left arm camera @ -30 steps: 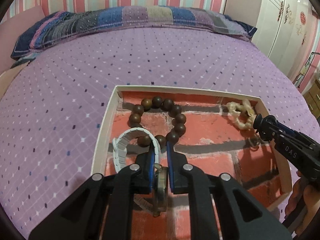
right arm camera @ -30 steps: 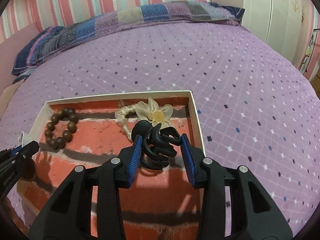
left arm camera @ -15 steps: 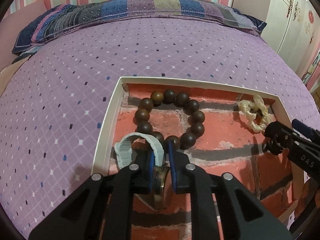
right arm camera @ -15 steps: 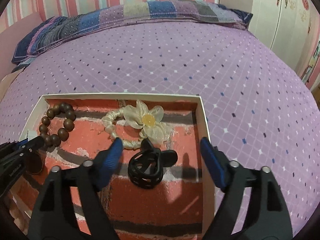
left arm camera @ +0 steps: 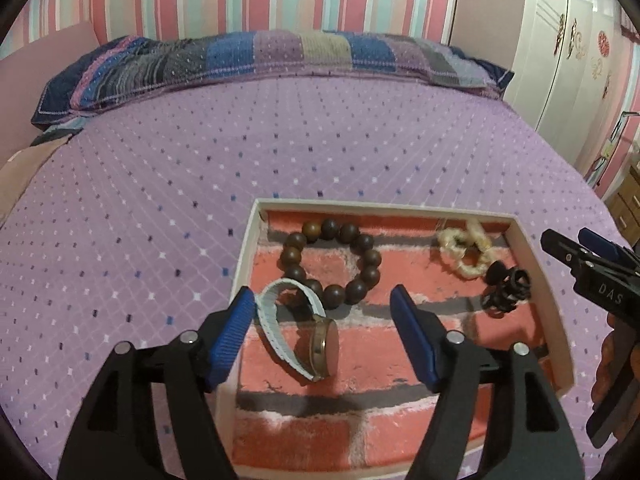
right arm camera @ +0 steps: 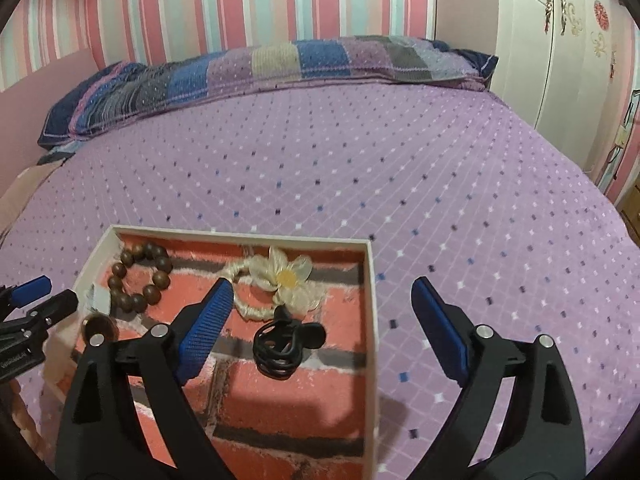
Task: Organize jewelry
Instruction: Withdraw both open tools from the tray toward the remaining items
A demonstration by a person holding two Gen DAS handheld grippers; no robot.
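Brick-red lining covers the floor of the shallow white tray (left arm camera: 245, 256) that sits on the purple dotted bedspread (left arm camera: 160, 184) in front of you, and all four pieces lie inside it. Your left gripper (left arm camera: 322, 308) hangs over the near left part of the tray with its jaws opening; the blue pads (left arm camera: 236, 328) stand clear on either side of the watch (left arm camera: 308, 340), which lies on the lining untouched, its pale strap looped toward the far side and its round brass case on edge. Just beyond the watch, touching the strap, you have the ring of dark wooden beads (left arm camera: 332, 262) in the far left corner. Your right gripper (right arm camera: 322, 312) hovers over the right half of the tray, jaws also opening and nothing pressed between them; one pad hangs above the lining and the other out over the bedspread past the right wall. Below that gap the black hair claw (right arm camera: 286, 346) rests on the lining, released. Right behind it, touching or nearly so, lies the cream scrunchie with a fabric flower (right arm camera: 280, 280), against the far right side. From your left camera the right gripper shows at the right edge, past the tray wall. A patchwork pillow (right arm camera: 248, 72) runs along the far end of the bed under the striped wall (right arm camera: 240, 4), and a white wardrobe (right arm camera: 560, 40) stands far right
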